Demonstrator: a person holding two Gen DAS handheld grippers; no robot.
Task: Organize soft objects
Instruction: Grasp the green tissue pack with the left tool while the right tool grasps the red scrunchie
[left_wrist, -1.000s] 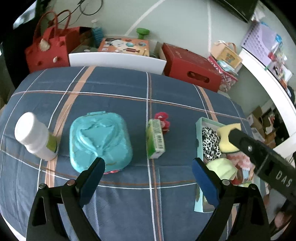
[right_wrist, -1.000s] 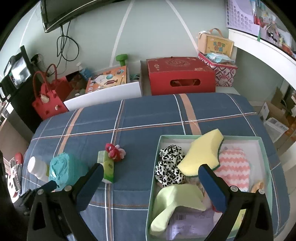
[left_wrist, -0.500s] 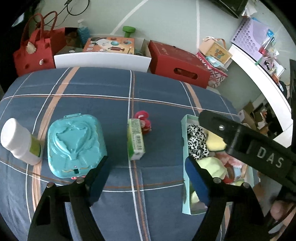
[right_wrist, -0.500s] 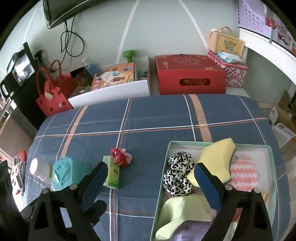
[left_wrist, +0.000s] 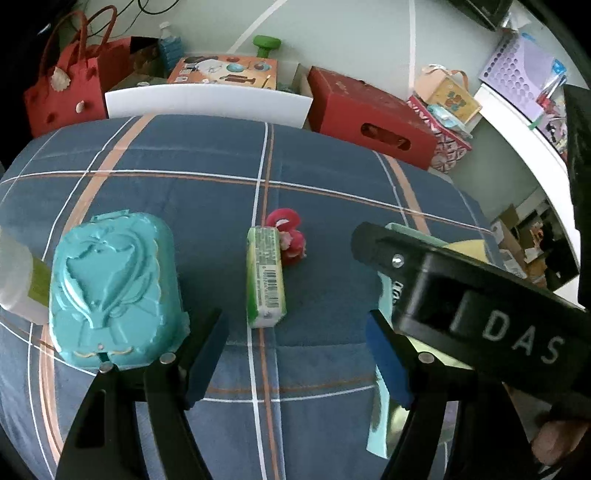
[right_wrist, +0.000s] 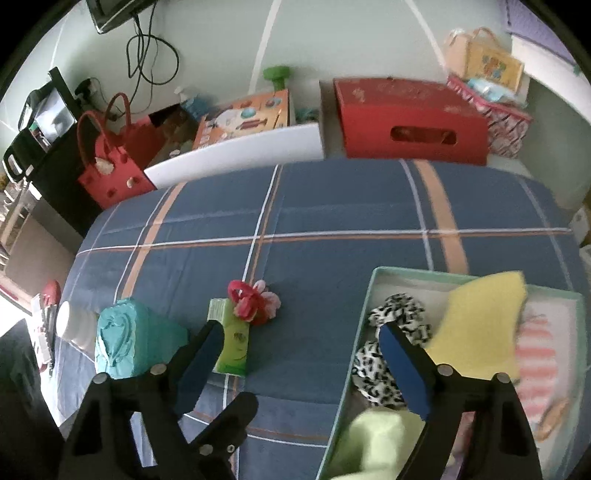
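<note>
A red and pink hair tie (left_wrist: 287, 236) (right_wrist: 251, 301) lies on the blue plaid cloth beside a green tissue pack (left_wrist: 265, 277) (right_wrist: 232, 341). A pale green box (right_wrist: 373, 295) at the right holds a leopard scrunchie (right_wrist: 391, 339), a yellow sponge (right_wrist: 480, 317), a pink striped cloth (right_wrist: 535, 354) and a light green cloth (right_wrist: 373, 439). My left gripper (left_wrist: 295, 354) is open and empty, just short of the tissue pack. My right gripper (right_wrist: 301, 362) is open and empty, over the box's left edge; its black body (left_wrist: 480, 314) crosses the left wrist view.
A teal plastic case (left_wrist: 110, 291) (right_wrist: 129, 343) and a white bottle (right_wrist: 74, 325) stand at the left. Behind the table are a red handbag (left_wrist: 70, 92), a white board (left_wrist: 207, 101), a picture box (right_wrist: 243, 118) and a red box (right_wrist: 410, 118).
Both grippers have moved forward and lower toward the tissue pack and hair tie. My right gripper has swung left across the left wrist view. Both stay open.
</note>
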